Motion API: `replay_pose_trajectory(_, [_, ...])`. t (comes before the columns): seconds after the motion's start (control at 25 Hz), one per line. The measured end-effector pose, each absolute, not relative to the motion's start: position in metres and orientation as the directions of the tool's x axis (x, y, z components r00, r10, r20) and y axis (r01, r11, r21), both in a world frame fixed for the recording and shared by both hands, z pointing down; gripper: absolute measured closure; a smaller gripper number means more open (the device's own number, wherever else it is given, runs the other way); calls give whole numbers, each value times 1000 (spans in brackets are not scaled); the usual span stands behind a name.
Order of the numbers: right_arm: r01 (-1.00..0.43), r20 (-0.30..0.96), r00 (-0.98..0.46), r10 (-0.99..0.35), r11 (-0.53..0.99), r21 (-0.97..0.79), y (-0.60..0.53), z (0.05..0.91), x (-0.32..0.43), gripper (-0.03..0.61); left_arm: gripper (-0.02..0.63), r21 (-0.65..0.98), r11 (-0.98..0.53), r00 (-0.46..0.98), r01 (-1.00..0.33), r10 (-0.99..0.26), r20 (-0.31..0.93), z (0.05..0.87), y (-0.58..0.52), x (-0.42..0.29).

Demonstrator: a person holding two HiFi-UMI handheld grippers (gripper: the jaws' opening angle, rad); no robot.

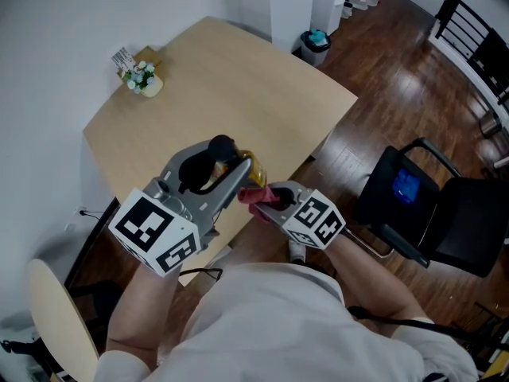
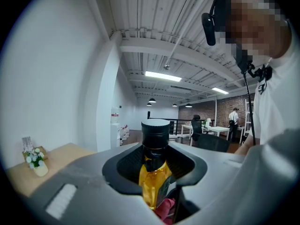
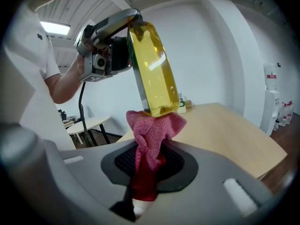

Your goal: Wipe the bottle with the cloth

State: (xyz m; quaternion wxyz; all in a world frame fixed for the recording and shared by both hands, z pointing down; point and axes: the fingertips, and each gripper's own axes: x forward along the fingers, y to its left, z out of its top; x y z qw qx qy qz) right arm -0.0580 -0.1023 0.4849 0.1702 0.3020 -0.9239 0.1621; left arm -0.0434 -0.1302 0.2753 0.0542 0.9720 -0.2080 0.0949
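A bottle of yellow liquid [image 3: 152, 69] with a black cap [image 2: 155, 131] is held in the air over the table's near edge, my left gripper [image 1: 227, 172] shut on its neck [image 2: 153, 172]. In the right gripper view the bottle hangs tilted, its bottom resting against a pink cloth [image 3: 152, 130]. My right gripper [image 1: 261, 198] is shut on that cloth [image 1: 254, 196], which stands bunched out of the jaws and touches the bottle's base [image 1: 253, 169]. In the left gripper view a bit of the pink cloth [image 2: 166, 209] shows under the bottle.
A light wooden table [image 1: 231, 94] fills the middle, with a small pot of white flowers [image 1: 142, 78] at its far left corner by the wall. A black chair with a blue item [image 1: 413, 197] stands on the right. A beige chair back [image 1: 52, 317] is at lower left.
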Motion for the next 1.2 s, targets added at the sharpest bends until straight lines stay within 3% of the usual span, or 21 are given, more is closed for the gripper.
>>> replay_pose_trajectory(0.6, [-748, 397, -646, -652, 644, -160, -109, 467, 41, 492, 462, 59, -879, 855, -472, -441, 274, 319, -164, -39])
replay_pose_trajectory(1.2, [-778, 445, -608, -657, 606, -169, -84, 465, 154, 492, 460, 24, -648, 609, -761, -702, 368, 501, -260, -27])
